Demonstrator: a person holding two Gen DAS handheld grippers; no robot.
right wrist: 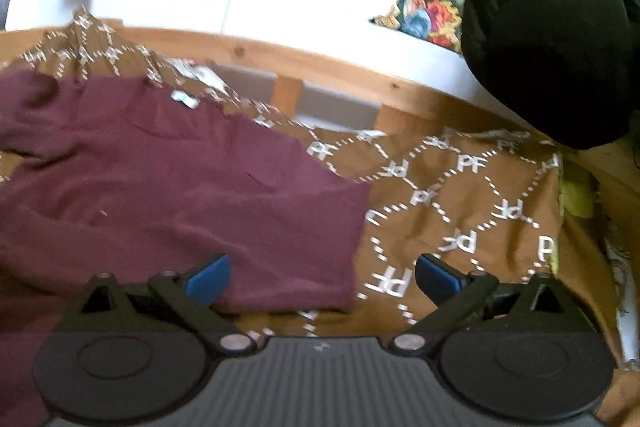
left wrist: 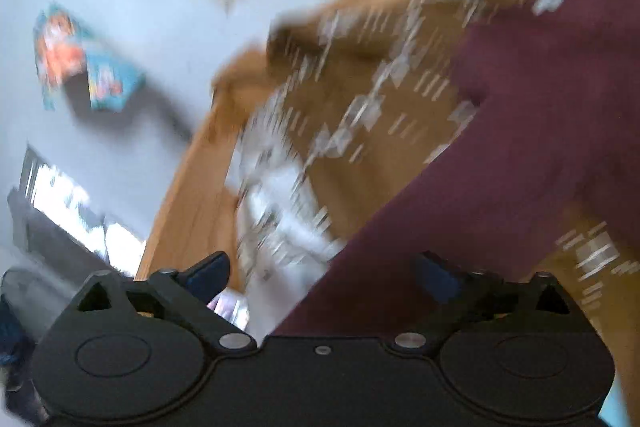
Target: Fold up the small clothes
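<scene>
While maroon garment (right wrist: 168,187) lies flat on brown patterned bedspread (right wrist: 460,195) ahead-left of right gripper (right wrist: 322,273), we keep both grippers wide, nothing held. Left gripper (left wrist: 322,273) view blurred. Cloth looks soft, light, floppy; we'd pinch hem corner.

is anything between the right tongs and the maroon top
Nothing visible. The right tongs are open just above the maroon top, whose near corner lies between the jaws on the brown cover. The black bundle sits far off to the right.
</scene>
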